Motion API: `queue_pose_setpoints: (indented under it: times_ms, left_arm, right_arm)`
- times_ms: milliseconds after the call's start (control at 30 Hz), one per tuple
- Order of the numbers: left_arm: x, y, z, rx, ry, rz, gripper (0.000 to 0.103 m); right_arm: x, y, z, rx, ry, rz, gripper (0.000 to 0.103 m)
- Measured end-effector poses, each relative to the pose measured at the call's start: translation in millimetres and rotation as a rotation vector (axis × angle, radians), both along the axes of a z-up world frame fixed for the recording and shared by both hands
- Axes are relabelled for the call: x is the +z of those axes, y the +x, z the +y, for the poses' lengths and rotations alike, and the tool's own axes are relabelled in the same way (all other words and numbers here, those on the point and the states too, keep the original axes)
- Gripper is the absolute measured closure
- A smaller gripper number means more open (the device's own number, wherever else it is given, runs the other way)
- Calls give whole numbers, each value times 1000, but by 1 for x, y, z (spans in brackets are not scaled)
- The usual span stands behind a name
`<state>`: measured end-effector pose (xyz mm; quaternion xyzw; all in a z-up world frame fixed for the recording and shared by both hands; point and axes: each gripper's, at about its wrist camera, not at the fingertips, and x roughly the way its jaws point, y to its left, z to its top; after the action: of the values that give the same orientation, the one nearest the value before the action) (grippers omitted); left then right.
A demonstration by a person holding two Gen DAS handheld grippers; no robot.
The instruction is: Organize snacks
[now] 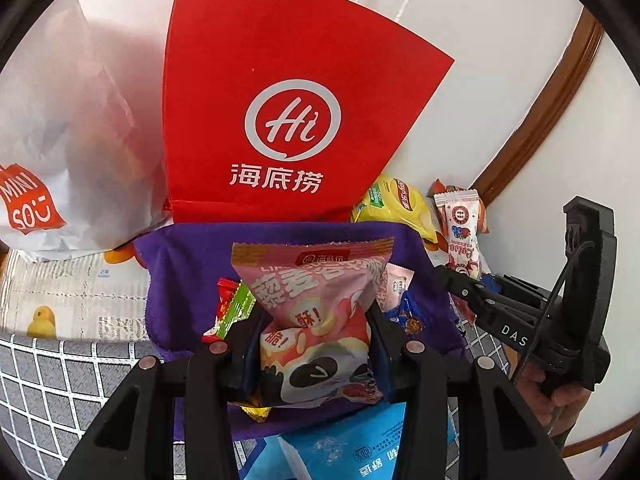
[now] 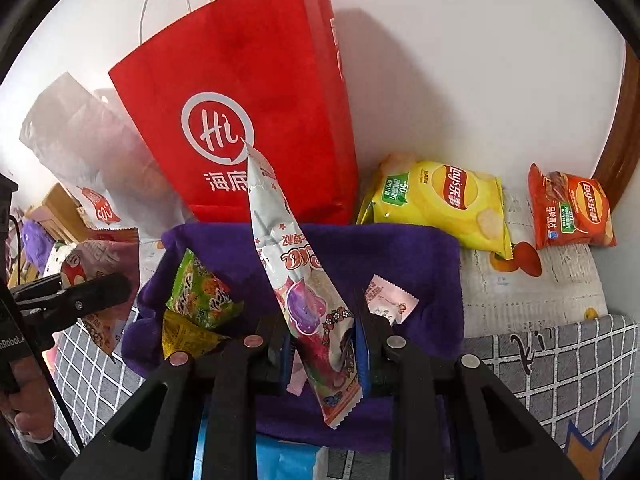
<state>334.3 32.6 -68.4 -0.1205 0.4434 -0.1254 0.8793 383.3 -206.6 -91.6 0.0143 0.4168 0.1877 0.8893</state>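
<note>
A white wall backs a counter laid with a grey grid cloth (image 1: 60,392) and a duck-printed mat (image 1: 68,300).

Left wrist view: one red paper bag (image 1: 280,92) marked "Hi" stands against the wall, with one white Miniso bag (image 1: 60,140) just left of it. In front sits one purple fabric bin (image 1: 180,280). The left gripper (image 1: 314,344) has its jaws closed on one pink snack packet (image 1: 316,300), held upright over the bin's opening. Inside the bin show one red-and-green candy packet (image 1: 232,308), one small pink sachet (image 1: 394,286), one blue packet (image 1: 408,316) and a yellow wrapper (image 1: 258,412) low down. A blue pack (image 1: 352,444) lies at the bin's near side. To the right, the other tool carries a long white candy packet (image 1: 460,224).

Right wrist view: the right gripper (image 2: 322,344) has its jaws shut tight on one long white candy packet (image 2: 296,272), tilted with its top leaning left, over the purple bin (image 2: 400,256). In the bin lie one green packet (image 2: 200,292), one yellow packet (image 2: 184,334) and one pink sachet (image 2: 388,300). Behind the bin stands the red bag (image 2: 248,92). On the mat to the right lie two Lay's crisp bags: one yellow (image 2: 440,200), one orange-red (image 2: 572,208), well apart.
</note>
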Motion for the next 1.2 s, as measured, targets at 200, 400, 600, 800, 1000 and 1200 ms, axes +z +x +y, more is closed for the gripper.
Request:
queue_pose_setpoints:
  times_ms: [200, 400, 600, 800, 1000, 1200]
  left_arm:
    - [0, 0, 0, 10, 3, 5, 61]
    - [-3, 2, 5, 21, 0, 14, 61]
    - [-7, 6, 12, 43, -7, 33, 61]
    - [-14, 9, 12, 42, -9, 56, 61]
    - [-29, 17, 6, 7, -44, 110, 61]
    - [-45, 26, -3, -4, -50, 177, 61]
  right_arm:
    - [-5, 3, 1, -3, -46, 20, 78]
    - [-9, 5, 1, -2, -80, 23, 79]
    - [-20, 10, 3, 2, -103, 57, 79]
    - [-37, 13, 11, 13, -135, 91, 78]
    - [-52, 19, 10, 3, -133, 149, 78]
    - [-61, 25, 5, -26, -126, 186, 75]
